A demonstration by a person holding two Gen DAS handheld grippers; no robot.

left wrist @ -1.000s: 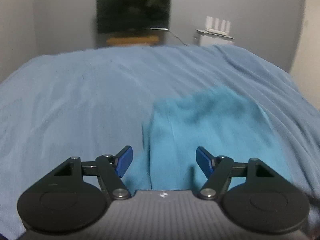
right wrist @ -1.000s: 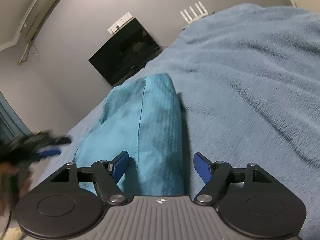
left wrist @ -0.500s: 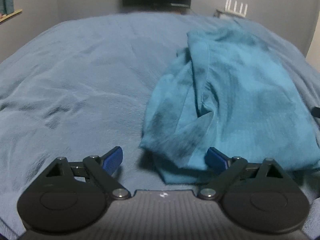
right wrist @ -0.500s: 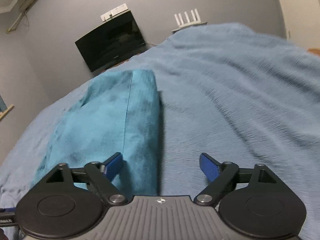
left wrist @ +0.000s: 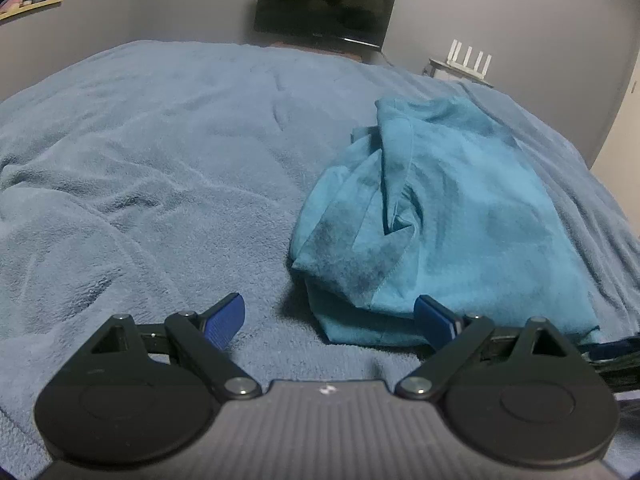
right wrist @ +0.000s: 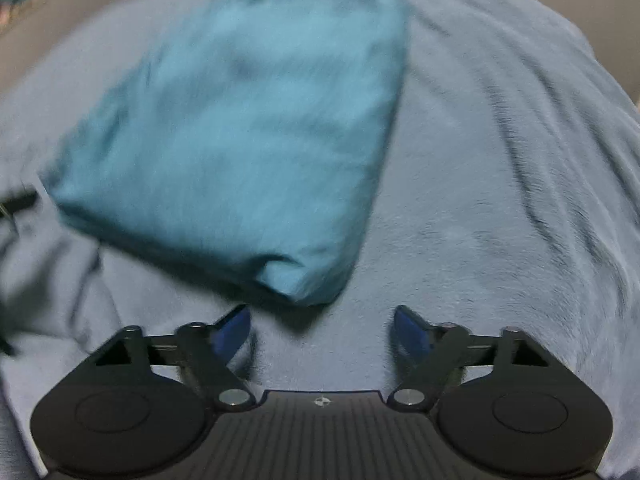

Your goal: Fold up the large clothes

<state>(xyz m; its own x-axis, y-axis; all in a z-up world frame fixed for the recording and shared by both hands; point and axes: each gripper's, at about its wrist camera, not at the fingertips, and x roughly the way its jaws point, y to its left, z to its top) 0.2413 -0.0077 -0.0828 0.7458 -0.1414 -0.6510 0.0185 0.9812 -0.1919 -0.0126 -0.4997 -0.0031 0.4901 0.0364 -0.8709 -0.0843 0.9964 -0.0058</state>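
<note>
Teal garment [left wrist: 448, 216] lay folded on the blue blanket [left wrist: 160, 168], ahead and right of the left gripper [left wrist: 330, 320]; its near edge sat between the spread fingers, the right fingertip [left wrist: 434, 322] just beside the fabric, contact unclear. Right gripper [right wrist: 322, 328] was also spread, empty, the garment's [right wrist: 240, 120] near corner just ahead of it. Garment looked like a rough rectangle, several layers, loose crumpled flap on its left side. Right view blurred.

Soft teal cloth garment [left wrist: 460, 216] on fleecy matt blanket [left wrist: 160, 152].
</note>
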